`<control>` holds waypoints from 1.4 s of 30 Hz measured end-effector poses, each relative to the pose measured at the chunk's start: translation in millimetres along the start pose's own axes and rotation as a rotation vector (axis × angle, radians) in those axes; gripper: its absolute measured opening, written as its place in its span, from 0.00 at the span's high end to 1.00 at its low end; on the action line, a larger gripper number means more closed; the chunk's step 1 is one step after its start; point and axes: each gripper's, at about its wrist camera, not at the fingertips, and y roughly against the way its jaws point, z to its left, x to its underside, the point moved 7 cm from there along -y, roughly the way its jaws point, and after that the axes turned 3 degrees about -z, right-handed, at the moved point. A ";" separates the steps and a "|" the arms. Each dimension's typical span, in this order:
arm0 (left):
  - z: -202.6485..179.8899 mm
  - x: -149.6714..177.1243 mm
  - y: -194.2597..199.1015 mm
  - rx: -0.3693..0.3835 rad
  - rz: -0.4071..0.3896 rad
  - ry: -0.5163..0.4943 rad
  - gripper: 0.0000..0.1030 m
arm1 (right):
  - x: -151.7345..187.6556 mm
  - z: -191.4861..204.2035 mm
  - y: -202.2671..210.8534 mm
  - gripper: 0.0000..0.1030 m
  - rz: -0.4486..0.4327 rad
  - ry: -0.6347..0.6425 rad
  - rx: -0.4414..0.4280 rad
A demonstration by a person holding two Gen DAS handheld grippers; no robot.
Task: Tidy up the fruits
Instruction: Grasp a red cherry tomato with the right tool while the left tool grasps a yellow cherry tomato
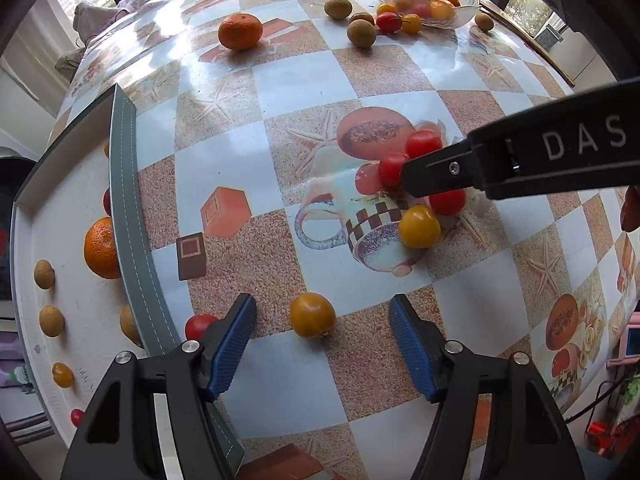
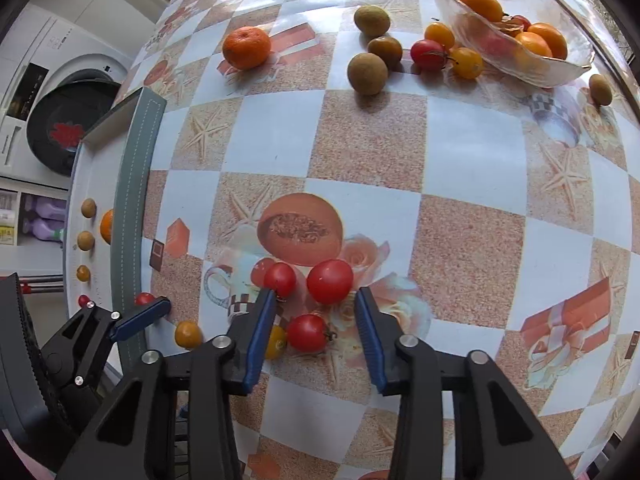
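My left gripper (image 1: 322, 322) is open low over the checked tablecloth, with a yellow tomato (image 1: 312, 314) lying between its fingers and a red tomato (image 1: 199, 326) just outside the left finger. My right gripper (image 2: 316, 312) is open around a cluster of red tomatoes: one (image 2: 307, 333) lies between the fingers, a larger one (image 2: 330, 281) and a smaller one (image 2: 280, 279) sit at the tips. A yellow tomato (image 2: 276, 342) lies partly hidden behind its left finger. The right gripper shows in the left wrist view (image 1: 516, 162) over that cluster.
A grey-rimmed white tray (image 1: 124, 184) at the left holds an orange (image 1: 101, 248), longans and small tomatoes. A glass bowl (image 2: 532, 68) of fruit stands at the far right, with longans (image 2: 367, 73) and tomatoes beside it. A mandarin (image 2: 246, 47) lies far left.
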 end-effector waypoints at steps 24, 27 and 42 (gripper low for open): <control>-4.8 -2.5 7.7 0.015 -0.023 -0.001 0.62 | -1.5 -19.5 6.9 0.62 -0.043 -0.096 -0.018; -3.0 -2.3 7.7 0.027 -0.023 0.006 0.62 | -6.1 -13.0 3.9 0.62 -0.039 -0.100 -0.074; 20.2 -4.7 9.0 0.102 -0.017 0.081 0.68 | 4.2 -27.4 10.9 0.83 -0.042 -0.143 -0.058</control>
